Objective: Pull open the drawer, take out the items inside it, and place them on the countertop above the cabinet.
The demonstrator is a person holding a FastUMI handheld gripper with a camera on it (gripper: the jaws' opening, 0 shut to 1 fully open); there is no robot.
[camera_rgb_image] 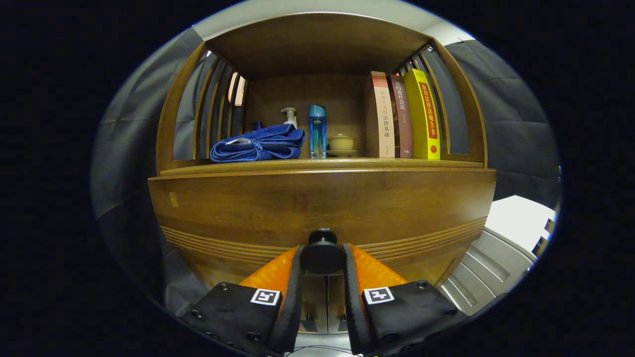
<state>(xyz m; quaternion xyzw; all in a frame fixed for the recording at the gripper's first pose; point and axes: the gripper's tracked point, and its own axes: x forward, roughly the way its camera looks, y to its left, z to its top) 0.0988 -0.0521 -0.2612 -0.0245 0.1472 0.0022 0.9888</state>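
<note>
tongs [322, 258] clenched on drawer knob [322, 254] | drawer front [322, 208] flush below countertop edge [322, 166]

The bamboo cabinet's open countertop shelf [322, 166] holds a folded blue towel [258, 145] at left, three upright books [404, 116] at right, a blue bottle [317, 131] and small cup [341, 144] mid-shelf; bare front edge between towel and books.

The gripper [322, 258] fingers flank the black round drawer knob [322, 253].

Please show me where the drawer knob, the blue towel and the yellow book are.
drawer knob [322, 255]: gripper view, its round black head between the fingers.
blue towel [260, 144]: gripper view, middle of the folded cloth.
yellow book [424, 116]: gripper view, its spine.
</note>
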